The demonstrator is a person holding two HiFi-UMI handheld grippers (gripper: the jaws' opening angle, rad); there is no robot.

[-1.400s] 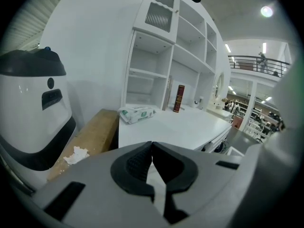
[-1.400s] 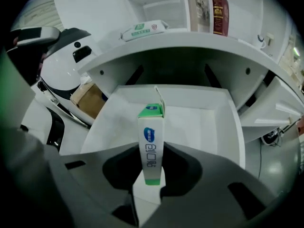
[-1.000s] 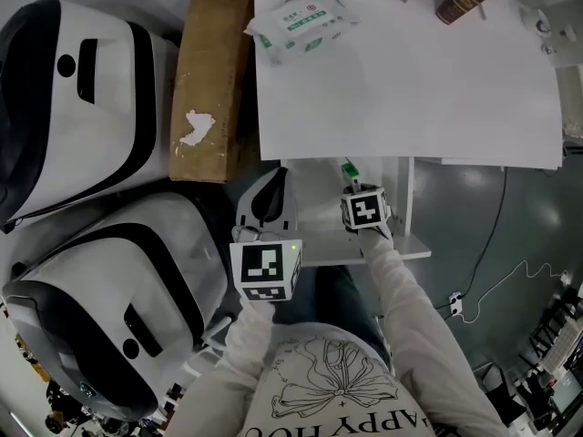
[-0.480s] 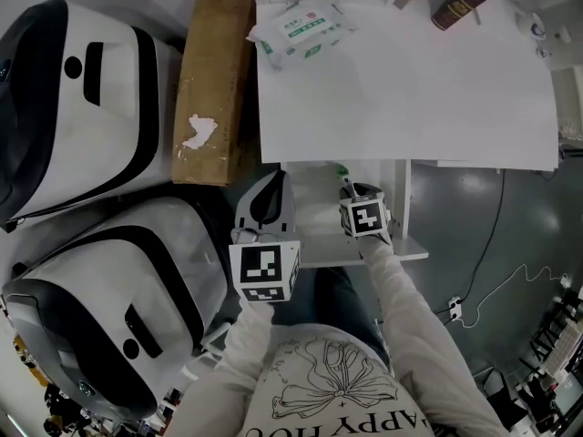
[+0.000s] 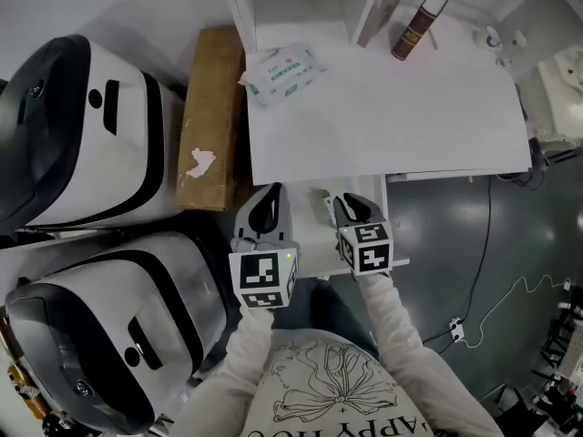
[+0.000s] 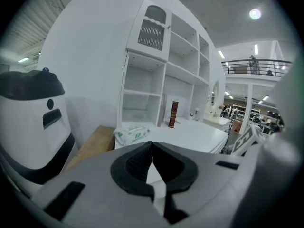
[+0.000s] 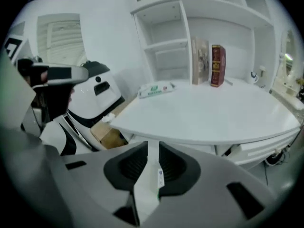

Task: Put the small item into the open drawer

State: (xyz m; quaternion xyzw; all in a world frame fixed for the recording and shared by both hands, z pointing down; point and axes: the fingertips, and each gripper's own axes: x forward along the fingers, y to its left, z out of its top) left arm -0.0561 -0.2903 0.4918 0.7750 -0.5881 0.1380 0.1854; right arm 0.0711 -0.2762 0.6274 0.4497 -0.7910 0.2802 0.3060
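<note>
Under desk (image 5: 392, 107) edge, left gripper (image 5: 270, 198) closed, empty, beside open drawer (image 5: 305, 244). Small item (image 5: 324, 206), a white tube with a green far end, lies in drawer, long axis pointing toward desk, between both grippers, nearer the right. Right gripper (image 5: 346, 204) above it, jaws apart, just been closing, gripping nothing; item shows below the gap.
</note>
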